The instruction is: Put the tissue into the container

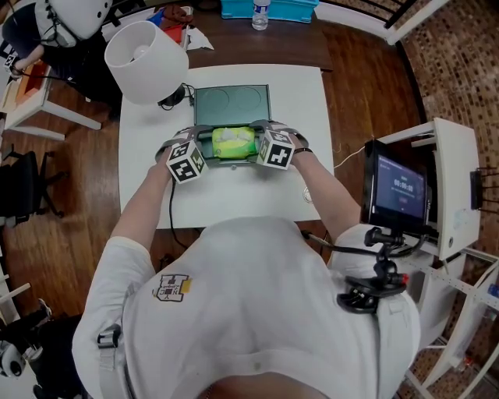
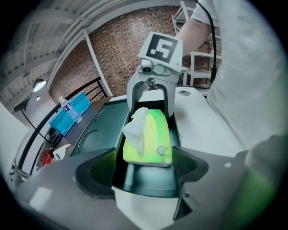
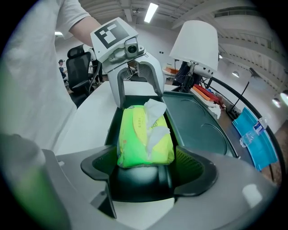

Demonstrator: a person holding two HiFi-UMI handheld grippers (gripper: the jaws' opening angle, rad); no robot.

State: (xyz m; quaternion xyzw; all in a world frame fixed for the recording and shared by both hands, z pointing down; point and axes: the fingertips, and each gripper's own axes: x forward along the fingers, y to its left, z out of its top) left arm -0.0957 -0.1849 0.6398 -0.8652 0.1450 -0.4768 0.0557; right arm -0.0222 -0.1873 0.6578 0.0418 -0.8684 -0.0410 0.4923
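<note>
**Left tool and right tool stand wide at the two ends of the tissue pack**

Both tools are held by the person over the white tabletop and point down toward each other. The yellow-green tissue pack lies between them.

In the left gripper view, the jaws of the left tool are wide apart. The near end of the tissue pack lies just in front of them, with a gap on each side, so the pads do not press on it.

In the right gripper view, the right tool is also wide. The end of the tissue pack sits between its jaw tips. It comes close to one pad, but I cannot tell if it touches, and the pack is not squeezed.

The tissue pack lies flat in the deep trough of the dark green container, at the side nearer to the person. A white tissue sticks up from the top of the pack. The flat part of the container, with round outlines on it, lies on the far side of the pack.

A white lamp shade stands over the far left corner of the tabletop. Beyond the tabletop, a water bottle stands beside a blue tray.
</note>
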